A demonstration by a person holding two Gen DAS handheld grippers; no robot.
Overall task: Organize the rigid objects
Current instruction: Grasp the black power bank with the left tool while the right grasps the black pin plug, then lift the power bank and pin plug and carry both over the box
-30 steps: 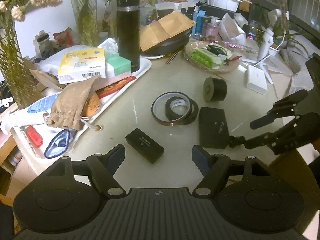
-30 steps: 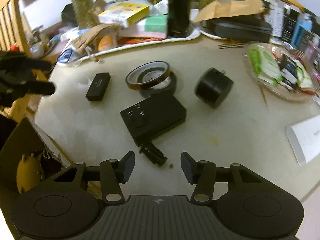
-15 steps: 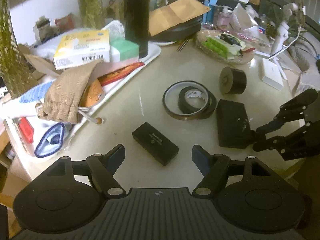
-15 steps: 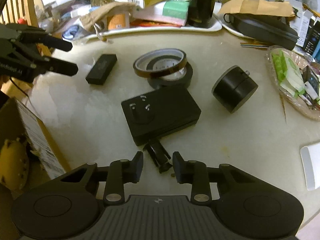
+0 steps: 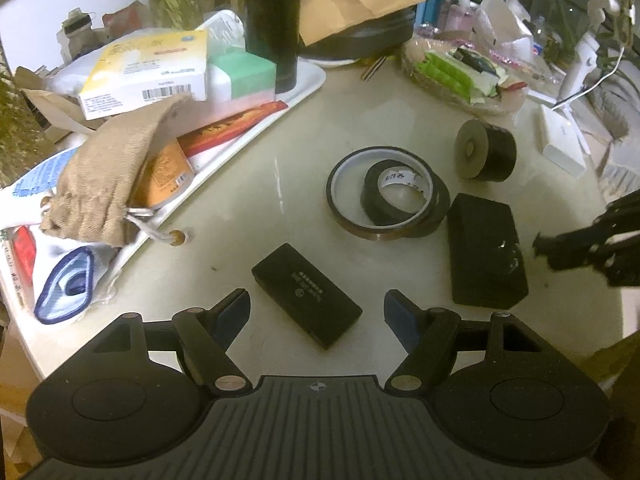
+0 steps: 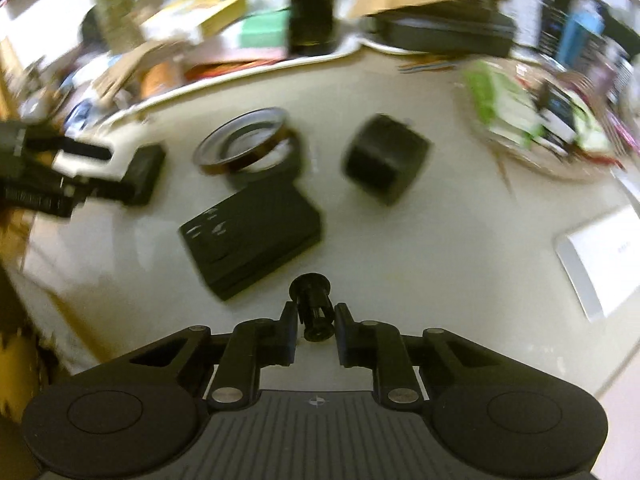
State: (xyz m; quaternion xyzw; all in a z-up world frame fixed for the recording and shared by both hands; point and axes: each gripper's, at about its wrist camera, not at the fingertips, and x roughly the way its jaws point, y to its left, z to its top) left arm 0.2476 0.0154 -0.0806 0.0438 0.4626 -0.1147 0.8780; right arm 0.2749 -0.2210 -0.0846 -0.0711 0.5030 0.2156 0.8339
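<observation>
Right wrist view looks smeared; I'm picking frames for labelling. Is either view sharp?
Right wrist view: motion blur smears the black adapter and far clutter; only the right gripper and its small black part stay crisp. Left wrist view: sharp, fisheye-bent, small black box readable.

My right wrist view is motion-smeared, so the tape rolls point(image 6: 250, 146), tray clutter point(image 6: 208, 40) and left tongs point(image 6: 86, 178) lack detail, I can't confirm contact on the small black part point(image 6: 314, 306), and the right tongs point(image 5: 538, 246) are blurred, cut off at frame edge.
</observation>
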